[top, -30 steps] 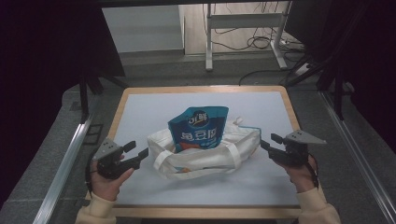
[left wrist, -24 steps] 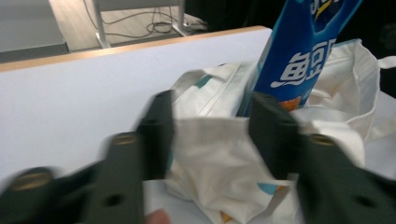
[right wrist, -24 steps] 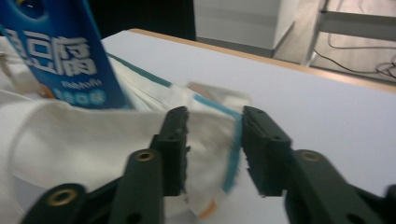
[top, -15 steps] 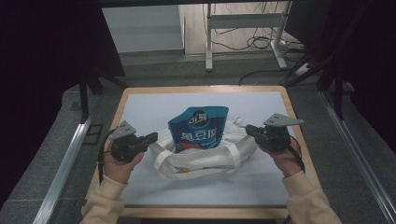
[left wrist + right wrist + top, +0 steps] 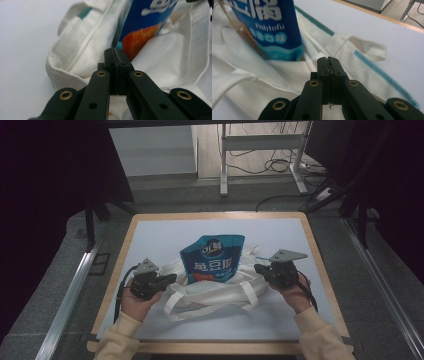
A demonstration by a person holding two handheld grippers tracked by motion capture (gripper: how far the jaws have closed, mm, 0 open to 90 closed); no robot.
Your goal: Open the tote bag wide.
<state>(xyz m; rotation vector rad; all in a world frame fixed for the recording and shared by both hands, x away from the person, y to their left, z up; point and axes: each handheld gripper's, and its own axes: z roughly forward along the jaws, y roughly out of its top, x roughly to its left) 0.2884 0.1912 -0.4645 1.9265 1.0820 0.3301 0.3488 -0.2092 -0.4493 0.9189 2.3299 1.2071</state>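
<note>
Grippers, left (image 5: 167, 279) and right (image 5: 260, 269), have just been closing and now pinch the two ends of one white tote bag (image 5: 220, 292) mid-table (likely to hold its mouth wide), one blue snack pouch (image 5: 214, 259) standing half inside, two handles showing.

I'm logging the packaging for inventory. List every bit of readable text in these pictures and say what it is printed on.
"Fishtofu": white Latin lettering on the blue snack pouch, standing in the white tote bag.
Large and small white Chinese characters on the same pouch: visible but cropped, not read with confidence.
Round white logo at the pouch's top, high view: too small to read.
Nothing else carries text.
</note>
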